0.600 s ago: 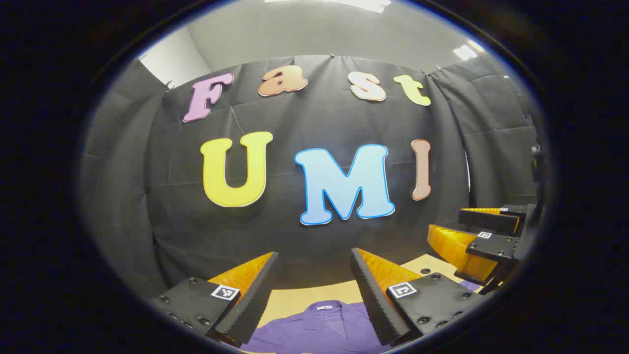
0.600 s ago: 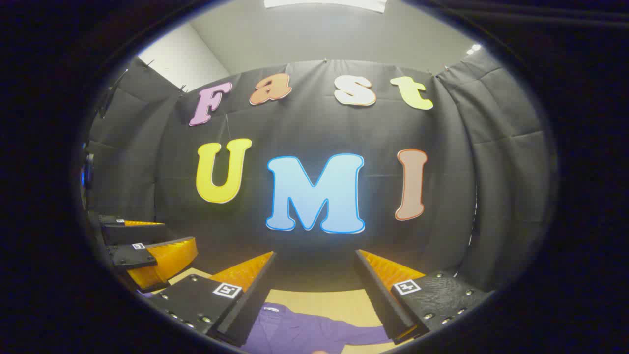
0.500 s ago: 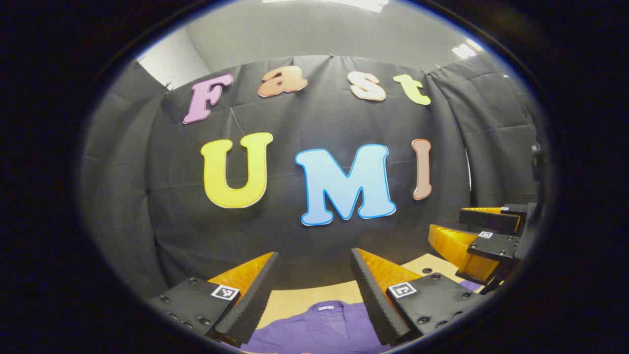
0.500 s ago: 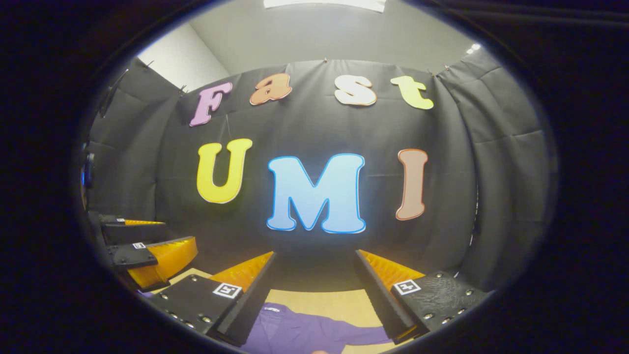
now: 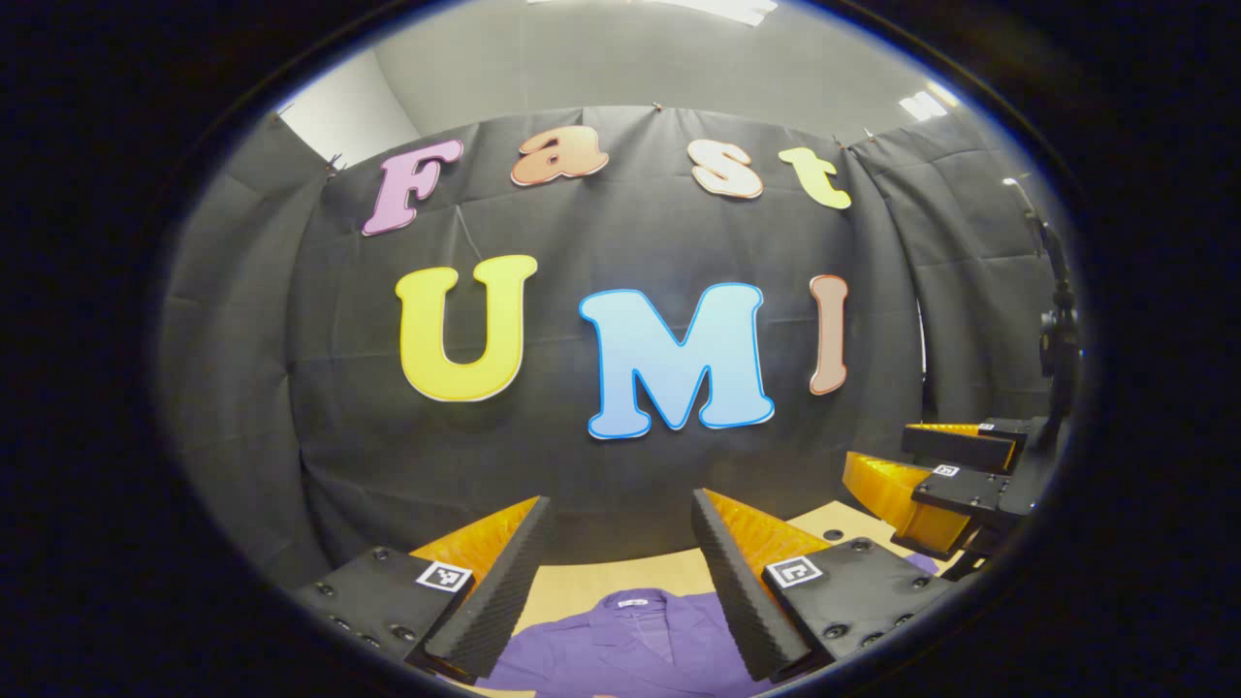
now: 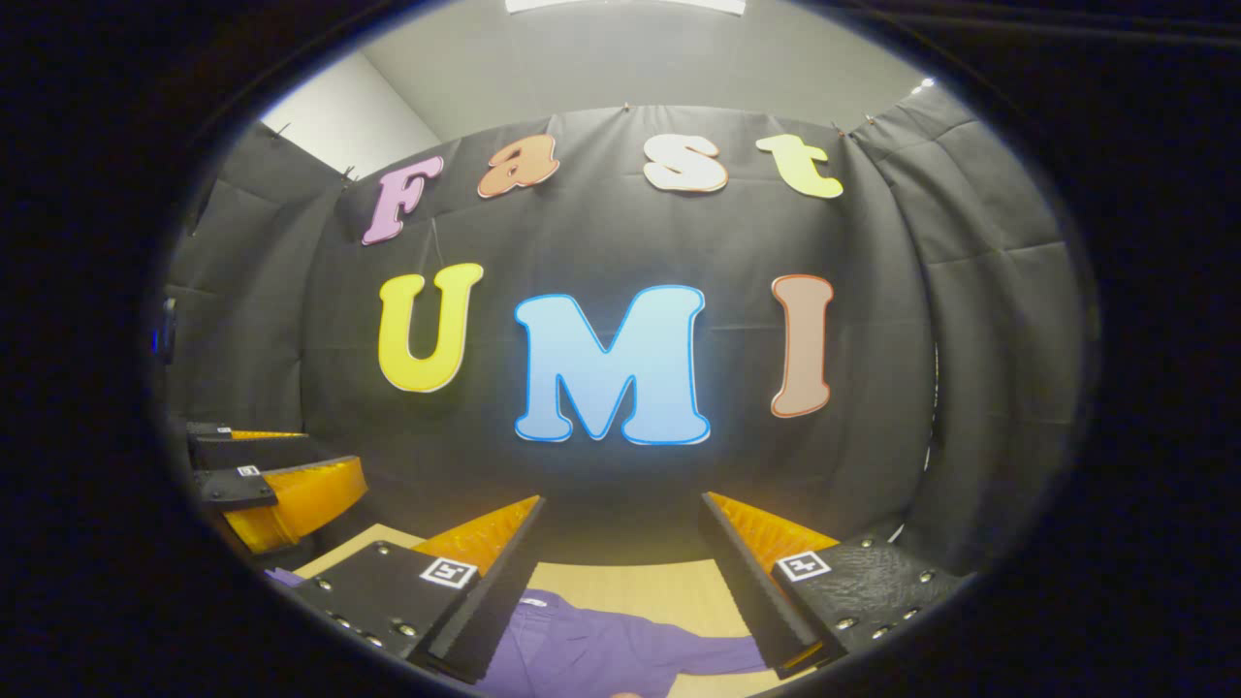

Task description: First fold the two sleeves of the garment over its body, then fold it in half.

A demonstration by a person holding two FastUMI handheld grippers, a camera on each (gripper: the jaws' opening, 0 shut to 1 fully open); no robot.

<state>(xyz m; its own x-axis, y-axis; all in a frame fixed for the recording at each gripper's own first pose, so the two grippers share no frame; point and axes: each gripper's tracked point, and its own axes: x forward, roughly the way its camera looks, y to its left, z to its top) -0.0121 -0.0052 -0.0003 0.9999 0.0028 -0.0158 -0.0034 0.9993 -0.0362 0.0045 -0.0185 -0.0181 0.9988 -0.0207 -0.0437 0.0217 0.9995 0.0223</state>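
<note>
1. So, left gripper (image 5: pixel 619 528): jaws spread wide w/ nothing between them, held up above the table (image 5: pixel 582 586), facing the black booth wall (image 5: pixel 630 465).
2. Right gripper (image 6: pixel 620 528): same story, jaws wide apart, nothing in its hold, raised over the table (image 6: pixel 669 591) and aimed at the wall (image 6: pixel 620 475).
3. Garment (image 5: pixel 630 645) = purple shirt lying flat on the light wood tabletop, below and between the left gripper's fingers in the left gripper view; collar end w/ a small white tag points toward the wall.
4. In the right gripper view the garment (image 6: pixel 591 654) sits low centre, body toward the left side of that view, one sleeve (image 6: pixel 717 659) stretched out flat to the view's right, reaching under the finger on that side. Sleeve not yet folded over the body.
5. Neither gripper touches the cloth; both well above it.
6. Left gripper view also catches the right gripper (image 5: pixel 945 460) at the far right edge, at abt the same height, fingers apart. A bit of purple fabric peeks just below it.
7. Right gripper view catches the left gripper (image 6: pixel 257 465) at the far left edge, fingers apart too; a scrap of purple shows under it.
8. Table edge near the wall has a small dark hole (image 5: pixel 834 535), seen in the left gripper view.
9. Grey ceiling w/ light panels (image 5: pixel 921 105) above the wall.
</note>
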